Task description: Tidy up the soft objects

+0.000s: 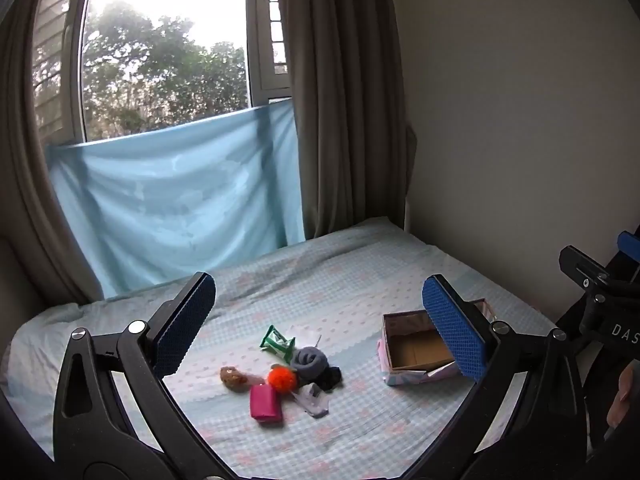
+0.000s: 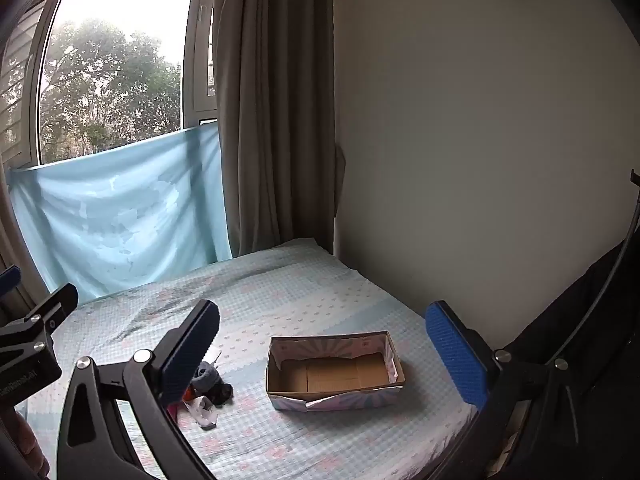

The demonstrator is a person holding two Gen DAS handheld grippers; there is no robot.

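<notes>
A heap of small things lies mid-bed: a green packet, a grey rolled sock, a dark sock, an orange pompom, a brown plush toy, a pink block and a clear wrapper. An empty cardboard box with a patterned outside sits to their right. My left gripper hangs open above the heap, nothing between its fingers. My right gripper is open over the box; its left finger hides part of the heap, leaving the grey sock and dark sock showing.
The bed has a pale blue checked sheet. A light blue cloth hangs below the window and a brown curtain beside it. A bare wall runs along the bed's right side. A hand shows at the right edge.
</notes>
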